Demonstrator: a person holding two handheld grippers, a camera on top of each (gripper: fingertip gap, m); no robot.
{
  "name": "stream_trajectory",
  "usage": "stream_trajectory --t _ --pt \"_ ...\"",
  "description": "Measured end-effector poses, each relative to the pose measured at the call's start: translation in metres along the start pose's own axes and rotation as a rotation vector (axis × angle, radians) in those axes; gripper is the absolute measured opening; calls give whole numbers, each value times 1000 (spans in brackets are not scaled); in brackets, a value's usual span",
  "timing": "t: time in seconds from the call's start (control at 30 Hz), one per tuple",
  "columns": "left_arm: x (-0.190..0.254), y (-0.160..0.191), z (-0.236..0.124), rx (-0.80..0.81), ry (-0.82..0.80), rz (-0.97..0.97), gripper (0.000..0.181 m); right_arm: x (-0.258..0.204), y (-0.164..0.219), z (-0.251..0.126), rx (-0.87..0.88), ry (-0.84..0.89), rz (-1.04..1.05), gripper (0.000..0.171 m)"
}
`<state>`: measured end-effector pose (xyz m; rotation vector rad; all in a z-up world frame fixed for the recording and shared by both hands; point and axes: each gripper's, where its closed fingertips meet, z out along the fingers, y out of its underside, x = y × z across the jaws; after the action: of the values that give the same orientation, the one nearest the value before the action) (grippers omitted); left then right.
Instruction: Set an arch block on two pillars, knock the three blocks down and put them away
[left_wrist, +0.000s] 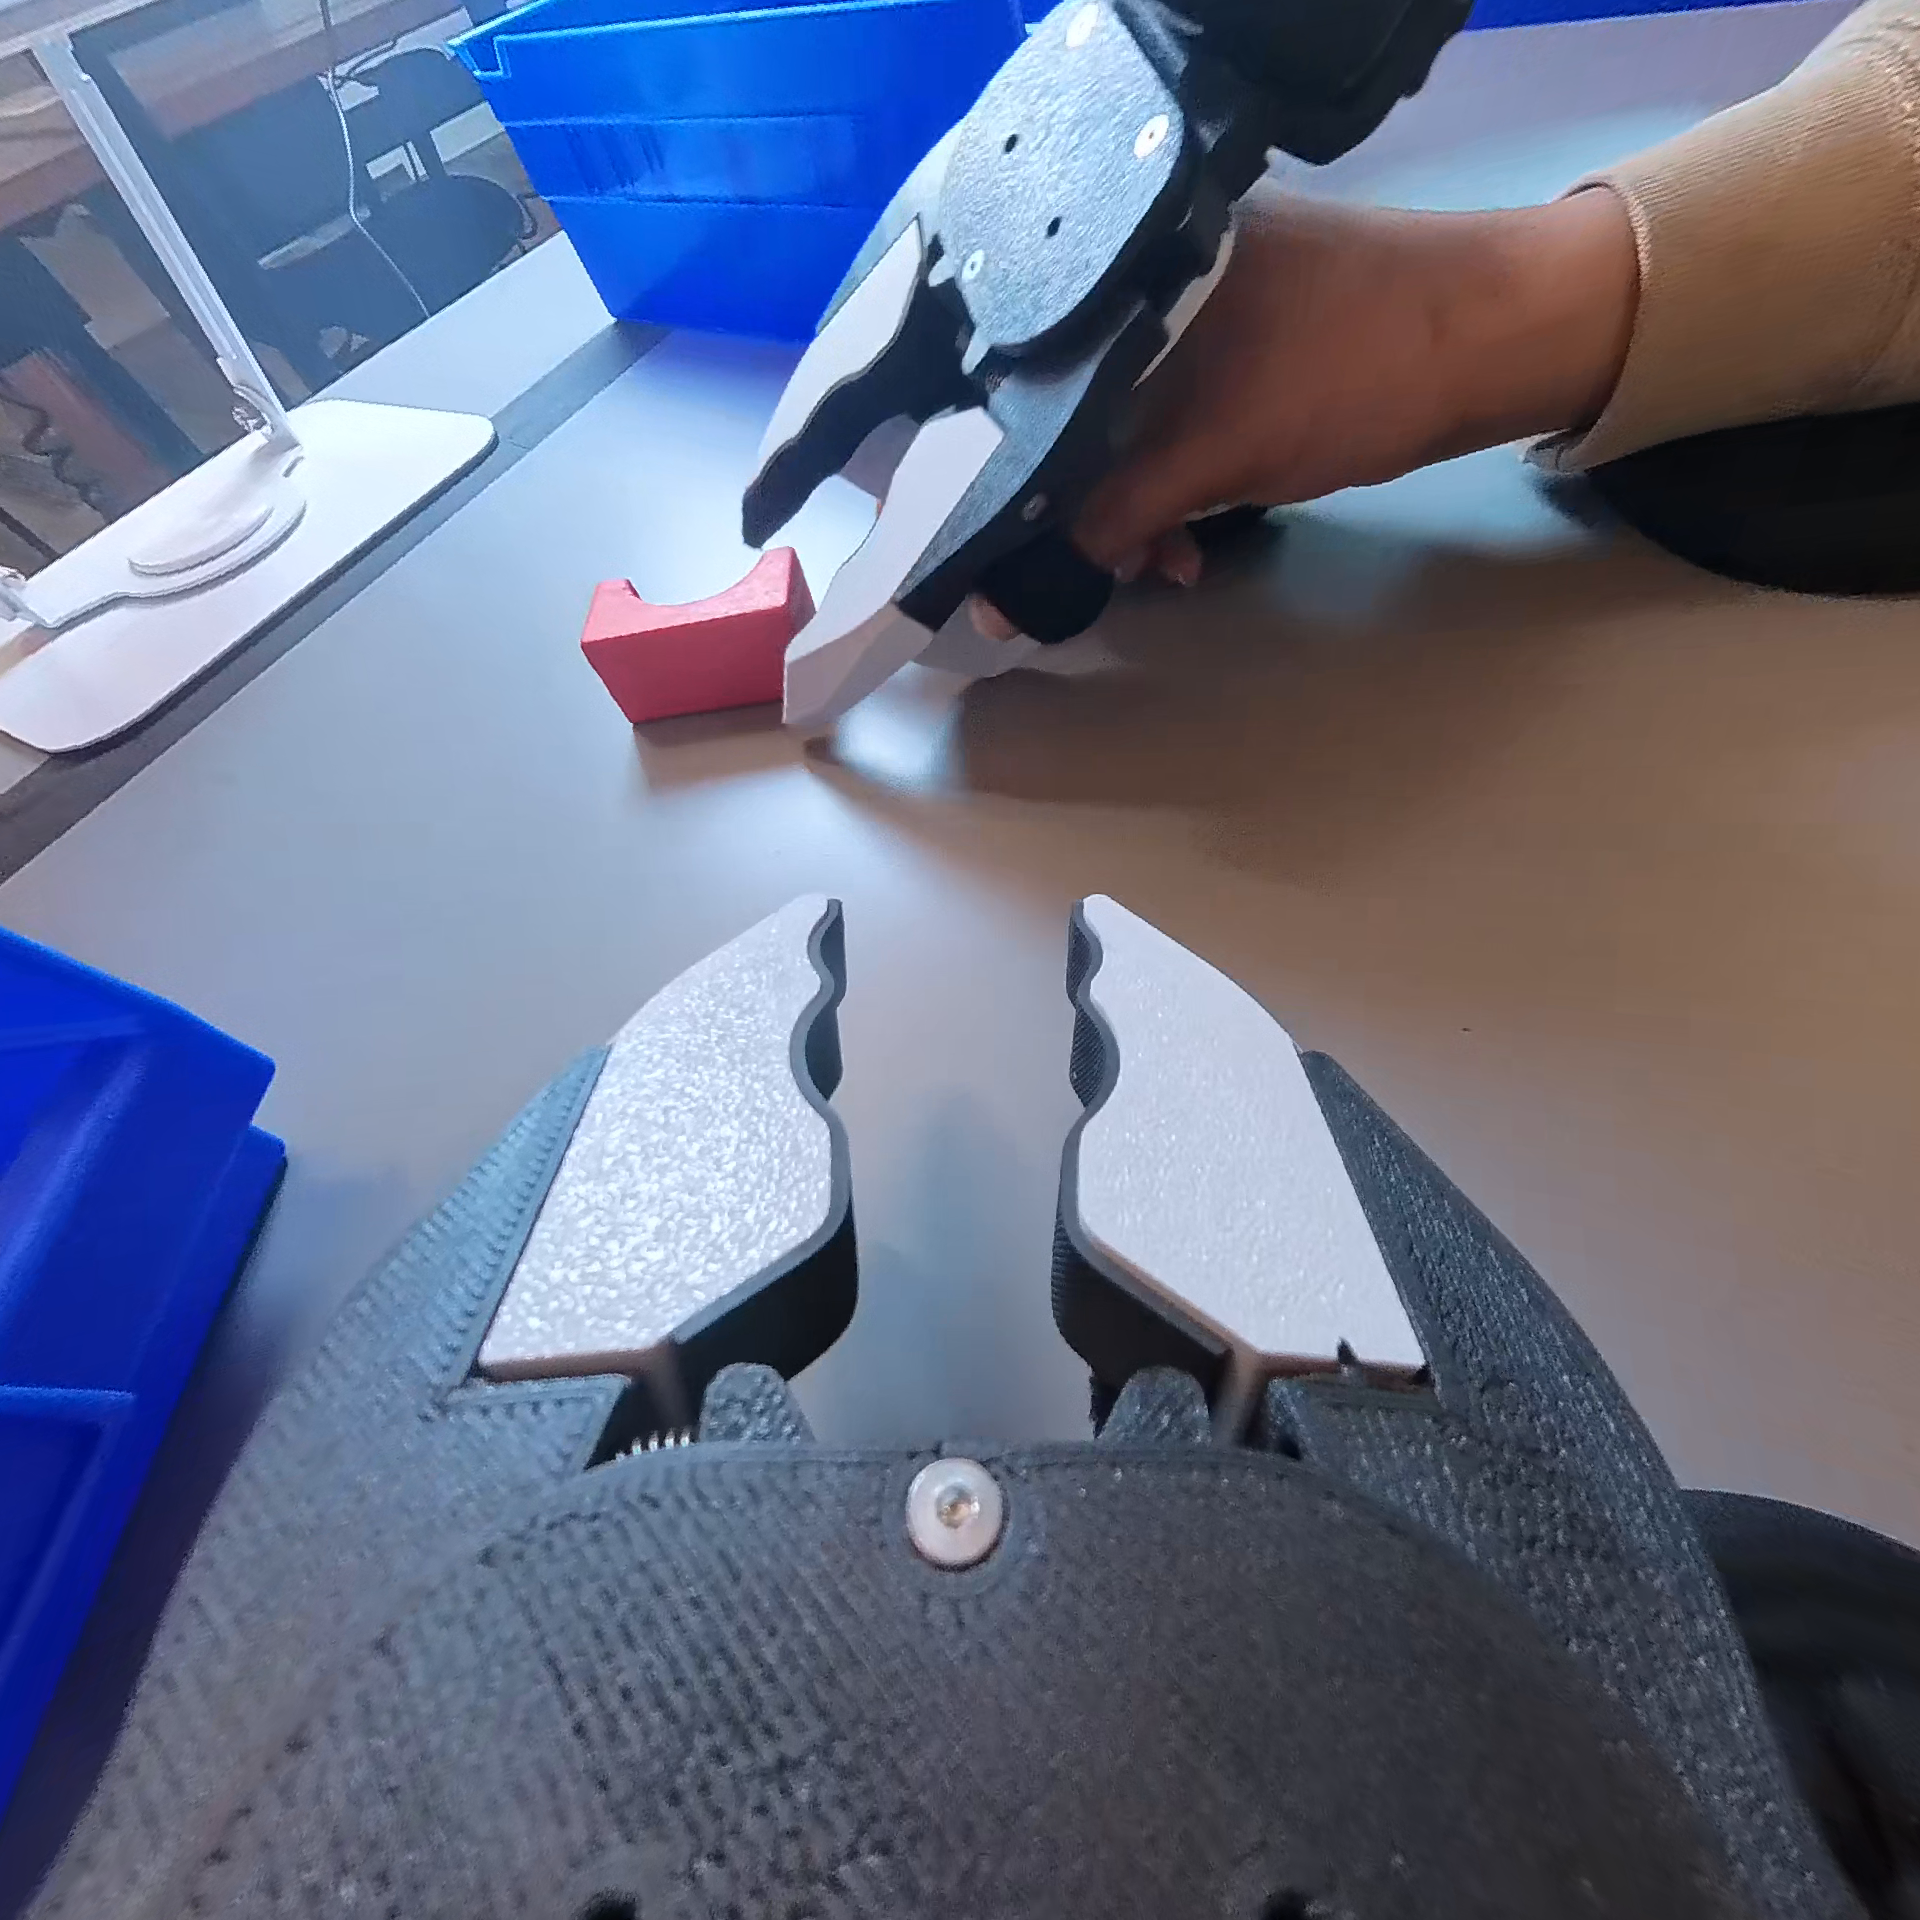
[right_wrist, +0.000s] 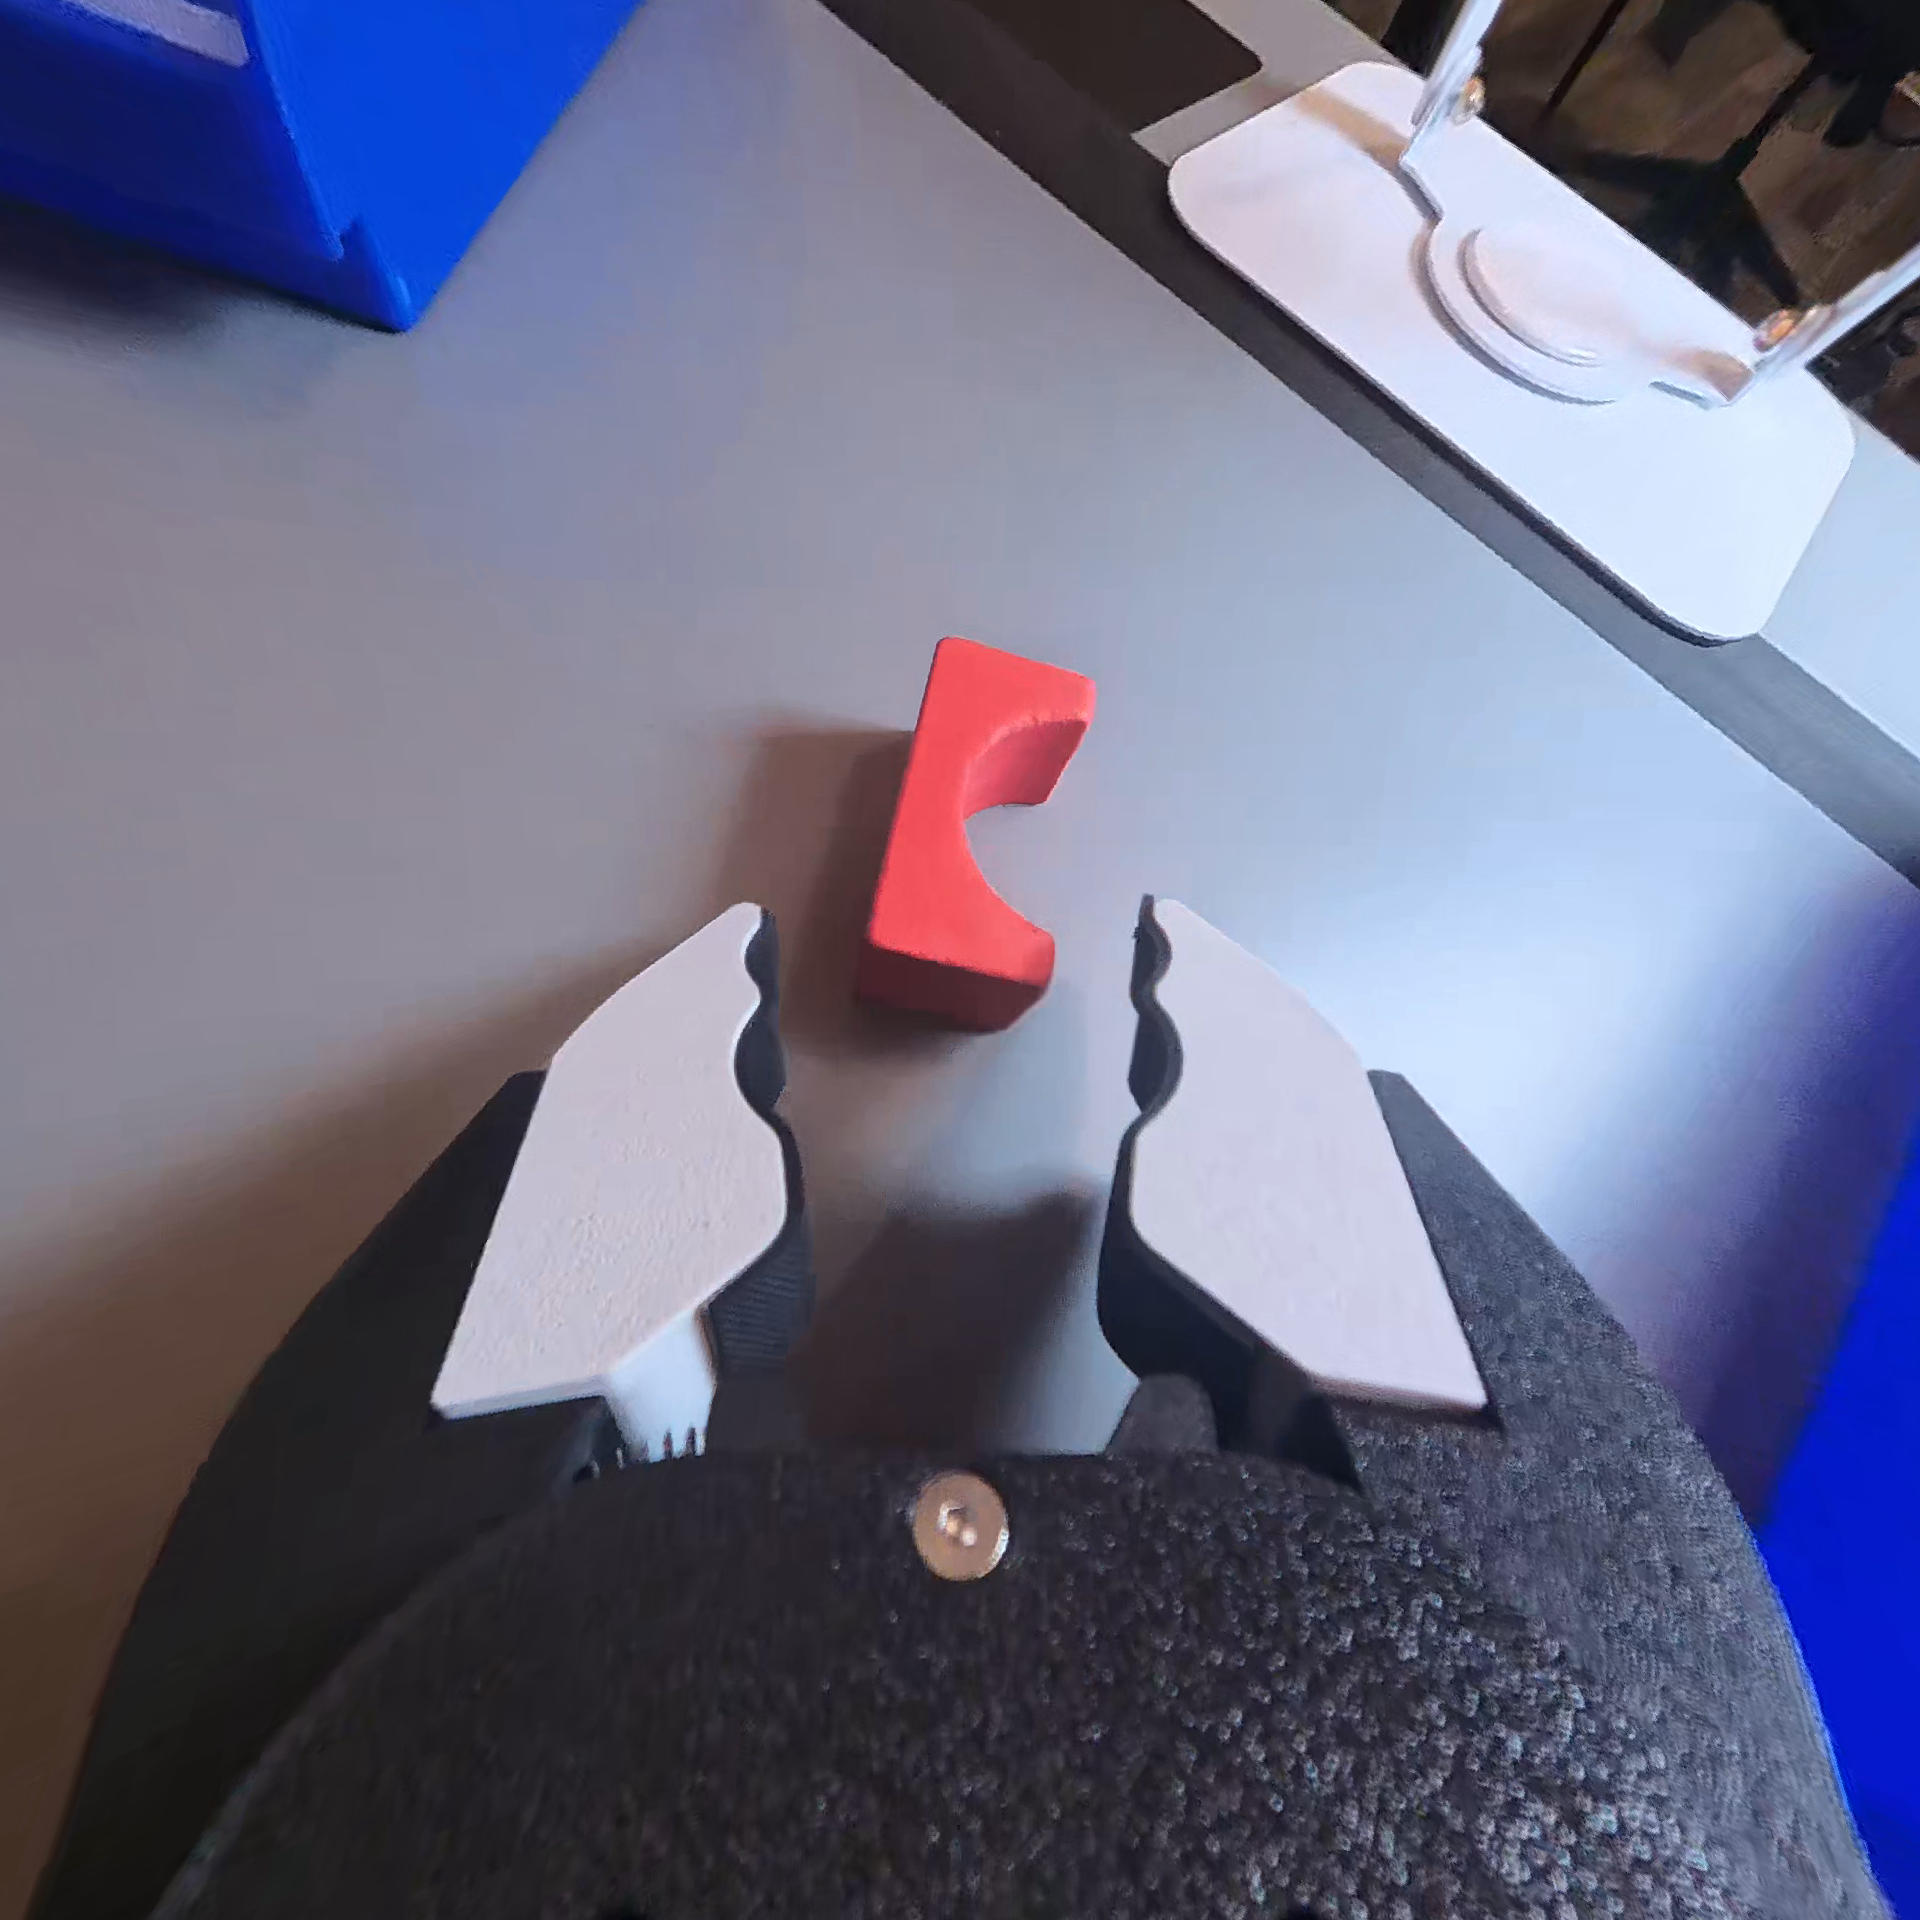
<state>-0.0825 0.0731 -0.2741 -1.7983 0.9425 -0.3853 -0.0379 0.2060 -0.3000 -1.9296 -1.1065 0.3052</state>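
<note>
The red arch block (right_wrist: 961, 842) lay alone on the grey worktop (right_wrist: 416, 623), resting on its flat back with the curved cut-out facing up. No pillars showed in either view, so the job looked to be in its putting-away stage, with this block the one left to collect, though that is a judgement only.

The right tongs (right_wrist: 951, 914) were angled down at the block, jaws apart and empty, wide enough to take it. From the left wrist view the right tongs (left_wrist: 774, 613) stood just beside the block's end, one tip over it and the other low near the worktop; whether either tip touched the block could not be told. The next move called for sliding the jaws along both long sides of the block, closing on it, then carrying it to one of the blue bins (left_wrist: 727, 197).

The left tongs (left_wrist: 954, 914) hovered well back over bare worktop, jaws partly apart, holding nothing. A second blue bin (left_wrist: 94, 1195) sat at its left, and a white stand base (right_wrist: 1558, 364) near the worktop's edge.
</note>
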Motion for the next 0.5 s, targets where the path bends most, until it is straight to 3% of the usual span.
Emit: stream_trajectory --t 0.13,0.3,0.5 --pt "0 0 0 0 1 2 41 -4 -4 8 -16 -22 -4 36" --pt "0 0 0 -2 -1 13 41 0 -9 0 29 11 -63 36" --pt "1 1 0 -6 -1 26 41 34 -46 -47 233 215 -165 35"
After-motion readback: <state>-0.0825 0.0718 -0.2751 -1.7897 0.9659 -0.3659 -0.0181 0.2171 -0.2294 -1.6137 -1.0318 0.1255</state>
